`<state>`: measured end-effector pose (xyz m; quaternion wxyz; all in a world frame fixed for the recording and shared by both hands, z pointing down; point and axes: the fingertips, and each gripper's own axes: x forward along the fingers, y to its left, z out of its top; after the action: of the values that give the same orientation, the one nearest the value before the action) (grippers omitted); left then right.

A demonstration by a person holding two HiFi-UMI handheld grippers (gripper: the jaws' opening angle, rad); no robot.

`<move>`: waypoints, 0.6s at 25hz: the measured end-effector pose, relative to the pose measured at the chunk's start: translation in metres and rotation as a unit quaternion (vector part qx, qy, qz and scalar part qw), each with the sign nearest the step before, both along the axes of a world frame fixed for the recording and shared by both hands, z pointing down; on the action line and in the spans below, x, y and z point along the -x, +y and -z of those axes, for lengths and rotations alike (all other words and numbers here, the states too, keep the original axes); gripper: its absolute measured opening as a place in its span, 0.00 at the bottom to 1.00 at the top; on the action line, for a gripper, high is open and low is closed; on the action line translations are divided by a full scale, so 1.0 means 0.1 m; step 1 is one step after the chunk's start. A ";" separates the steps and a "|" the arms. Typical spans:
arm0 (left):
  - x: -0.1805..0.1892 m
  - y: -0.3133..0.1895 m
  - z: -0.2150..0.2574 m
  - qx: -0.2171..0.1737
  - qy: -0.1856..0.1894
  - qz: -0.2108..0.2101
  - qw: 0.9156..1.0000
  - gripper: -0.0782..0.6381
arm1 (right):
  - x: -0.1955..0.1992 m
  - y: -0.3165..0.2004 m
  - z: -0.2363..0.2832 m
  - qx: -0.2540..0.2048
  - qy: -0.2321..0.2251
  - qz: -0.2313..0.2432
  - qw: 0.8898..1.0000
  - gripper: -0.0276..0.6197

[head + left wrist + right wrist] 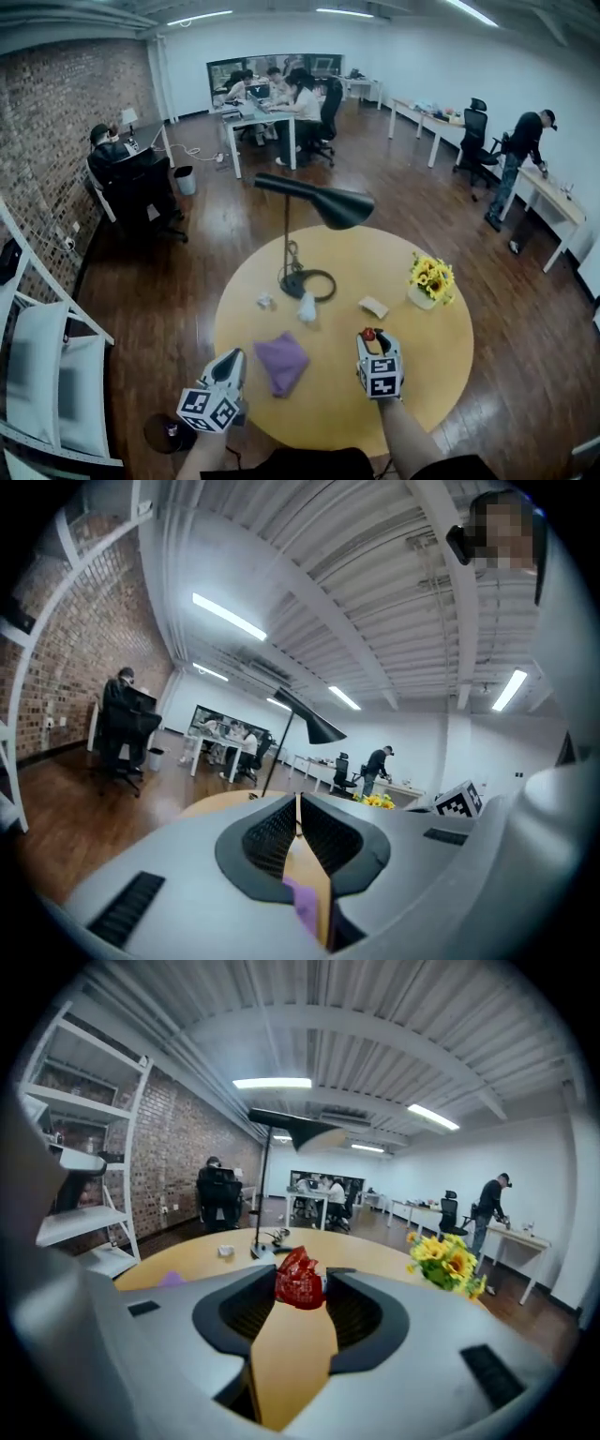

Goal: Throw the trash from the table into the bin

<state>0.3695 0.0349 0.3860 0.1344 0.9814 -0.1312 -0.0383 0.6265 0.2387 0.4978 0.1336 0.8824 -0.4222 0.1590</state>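
Right gripper: fingers grasping a crinkled, glossy red wrapper over the table.
Left gripper: fingers clenched together, empty.
Table: round, smooth yellow wood.
Purple cloth: soft, rumpled, between the grippers.
White paper: crumpled, beside the lamp base.

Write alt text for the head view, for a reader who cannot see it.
The right gripper pinches a red wrapper above a round yellow table; the left gripper is shut. A purple cloth, lamp and flowers sit on it.
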 end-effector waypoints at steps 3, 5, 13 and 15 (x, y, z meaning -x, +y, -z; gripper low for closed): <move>0.55 -0.36 0.19 -0.031 0.019 0.061 0.997 0.13 | 0.42 -0.62 0.37 -0.040 0.026 0.060 0.997 0.32; 1.00 -0.60 0.30 -0.037 0.037 0.111 0.992 0.13 | 0.76 -1.00 0.60 -0.062 0.042 0.104 0.992 0.32; 2.91 -0.91 0.31 -0.043 0.055 0.281 0.957 0.13 | 2.39 -2.34 0.95 -0.106 0.042 0.285 0.952 0.32; 3.42 -0.92 0.28 -0.044 0.054 0.323 0.944 0.13 | 2.88 -2.62 0.99 -0.113 0.039 0.327 0.937 0.32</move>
<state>0.0277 -0.0570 0.3577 0.0788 0.8877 -0.4319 -0.1388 0.3382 -0.0231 0.3991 0.0937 0.7105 -0.6970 0.0229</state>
